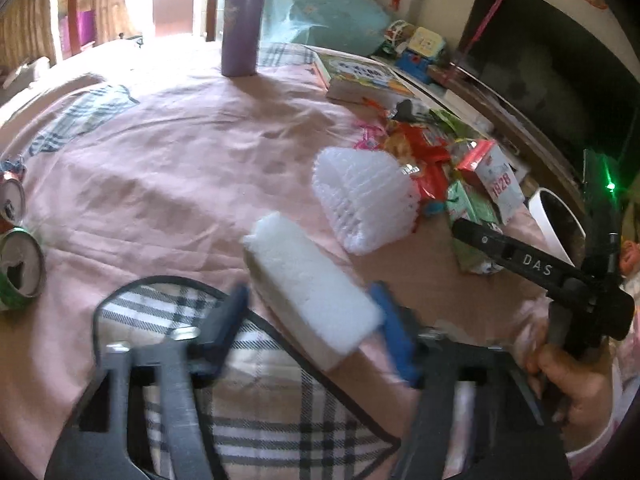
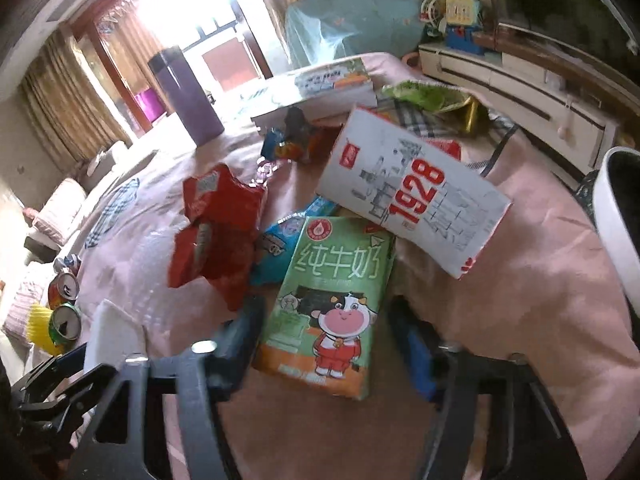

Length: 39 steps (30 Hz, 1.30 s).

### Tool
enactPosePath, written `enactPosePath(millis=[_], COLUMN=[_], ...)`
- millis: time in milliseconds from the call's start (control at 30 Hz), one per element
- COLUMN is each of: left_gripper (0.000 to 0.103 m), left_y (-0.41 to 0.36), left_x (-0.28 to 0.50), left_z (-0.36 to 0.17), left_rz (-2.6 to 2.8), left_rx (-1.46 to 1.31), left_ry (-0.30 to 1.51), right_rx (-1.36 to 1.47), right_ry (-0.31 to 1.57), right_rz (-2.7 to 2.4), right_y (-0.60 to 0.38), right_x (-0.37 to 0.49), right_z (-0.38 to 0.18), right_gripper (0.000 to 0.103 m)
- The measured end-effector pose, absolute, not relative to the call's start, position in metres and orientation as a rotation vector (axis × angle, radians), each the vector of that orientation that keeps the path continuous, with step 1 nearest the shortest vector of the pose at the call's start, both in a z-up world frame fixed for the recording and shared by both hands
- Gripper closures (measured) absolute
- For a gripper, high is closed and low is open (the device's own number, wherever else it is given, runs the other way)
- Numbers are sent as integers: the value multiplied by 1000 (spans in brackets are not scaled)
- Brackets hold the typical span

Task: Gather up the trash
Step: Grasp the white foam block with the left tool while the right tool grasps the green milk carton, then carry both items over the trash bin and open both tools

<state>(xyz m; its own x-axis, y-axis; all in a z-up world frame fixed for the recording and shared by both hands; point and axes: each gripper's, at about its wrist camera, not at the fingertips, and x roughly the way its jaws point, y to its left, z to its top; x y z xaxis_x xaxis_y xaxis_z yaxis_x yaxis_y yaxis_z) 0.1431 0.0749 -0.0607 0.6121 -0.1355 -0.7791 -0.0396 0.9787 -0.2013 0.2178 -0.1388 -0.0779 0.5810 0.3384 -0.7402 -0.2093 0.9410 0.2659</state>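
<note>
The left tongs [image 1: 312, 320] have a white foam block [image 1: 308, 280] between their two fingers. The block touches the blue pad [image 1: 394, 332] on one side. The dark pad on the other side sits a little away from it, so I cannot tell if the block is squeezed tight. The block sticks out in front, tilted, over a pink cloth [image 1: 180, 160] that covers the counter. Under the tongs lies a checked bag [image 1: 248, 392] with a dark edge.

The right tongs [image 2: 326, 344] stand apart, with a green milk carton [image 2: 332, 300] lying flat between the fingers. The carton has a cartoon cow on it. The pads do not look like they press on it.

Behind the green carton, a white carton with red numbers [image 2: 412, 196] leans on top of it. A red wrapper [image 2: 216, 224] and a blue wrapper [image 2: 280, 240] lie just beside the green carton. A white foam net [image 1: 364, 200] sits near this pile, between it and the foam block.

At the right edge stands a white bin [image 2: 616, 232]. Its inside looks dark, and I cannot tell what is in it.

Open drink cans [image 1: 20, 268] lie at the left side of the counter. A purple bottle [image 1: 242, 20] stands upright at the far end, with its lid on. Books [image 1: 360, 76] lie near it.
</note>
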Motion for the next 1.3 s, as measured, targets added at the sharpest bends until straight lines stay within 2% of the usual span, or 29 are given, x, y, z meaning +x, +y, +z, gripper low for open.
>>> enactPosePath(millis=[67,200,667,1300], left_gripper=[59,67,68,68], left_y=[70,54,-25,-143], left_x=[140,130,124,162], left_z=[-59,-50,-29,-19], left_rz=[-51,-118,-348,-541], left_rx=[-173,-152,-97,11], left_ry=[897,865,835,837], right_rx=[143,131,261,391], right_ry=[882,865,822,705], right_rz=[339,372,389,155], right_y=[-141,-150,-218,-359], right_x=[212,195,140,133], right_z=[-76,-71,-57,-36], right_gripper=[54,55,56,55])
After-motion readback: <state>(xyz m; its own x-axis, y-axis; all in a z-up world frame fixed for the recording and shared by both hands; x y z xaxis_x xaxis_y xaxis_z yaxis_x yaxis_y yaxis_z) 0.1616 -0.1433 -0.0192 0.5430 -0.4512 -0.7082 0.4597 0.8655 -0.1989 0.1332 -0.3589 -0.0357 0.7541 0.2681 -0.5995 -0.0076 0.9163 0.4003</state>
